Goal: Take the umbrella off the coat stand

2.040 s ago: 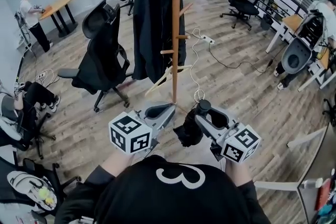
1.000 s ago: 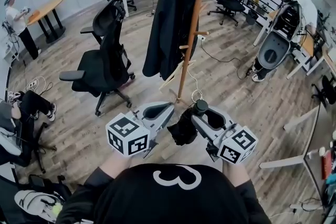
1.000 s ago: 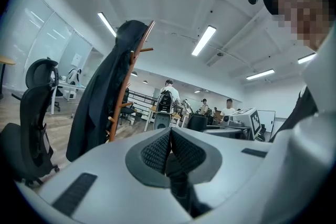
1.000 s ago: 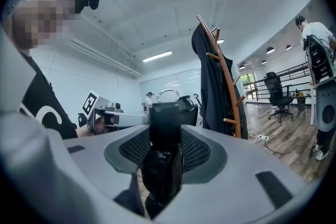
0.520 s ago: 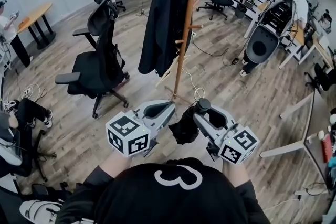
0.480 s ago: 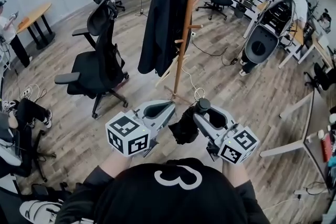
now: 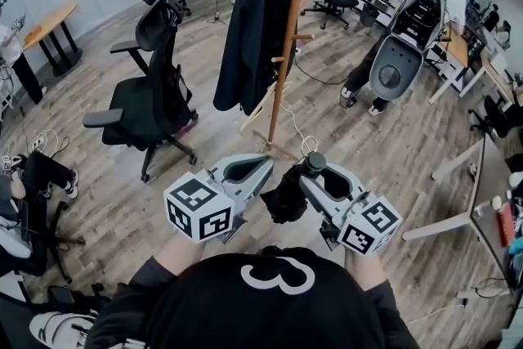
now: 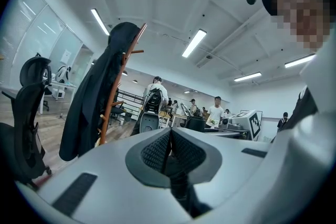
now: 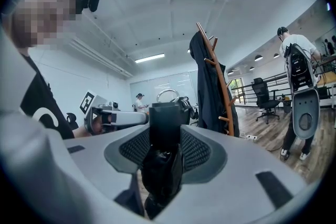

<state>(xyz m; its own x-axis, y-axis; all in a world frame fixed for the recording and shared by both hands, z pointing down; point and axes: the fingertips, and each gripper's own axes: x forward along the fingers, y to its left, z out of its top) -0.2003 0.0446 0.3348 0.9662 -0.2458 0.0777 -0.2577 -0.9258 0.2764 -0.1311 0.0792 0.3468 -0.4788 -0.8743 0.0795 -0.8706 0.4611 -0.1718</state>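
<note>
A folded black umbrella [image 7: 285,197], hanging off the coat stand [image 7: 282,53], has my right gripper [image 7: 309,168] shut on it near its handle. In the right gripper view the umbrella [image 9: 164,128] fills the gap between the mesh pads, and its wrist loop shows above. The right gripper [image 9: 164,150] points level towards the wooden stand [image 9: 218,86], which carries a long black coat [image 7: 252,20]. My left gripper [image 7: 263,166] is beside it on the left, shut with nothing between its pads. Up close, the left gripper [image 8: 169,148] shows only a thin seam.
A black office chair [image 7: 152,91] stands left of the coat stand. A person with a backpack [image 7: 406,22] stands at the back right near desks. A wooden hanger [image 7: 260,107] leans at the stand's foot, with a cable [image 7: 294,125] on the floor. A white table [image 7: 480,176] edge is at right.
Both grippers keep their pose, the umbrella still gripped. The view has drifted slightly, and the person with the backpack has walked closer from the back right.
</note>
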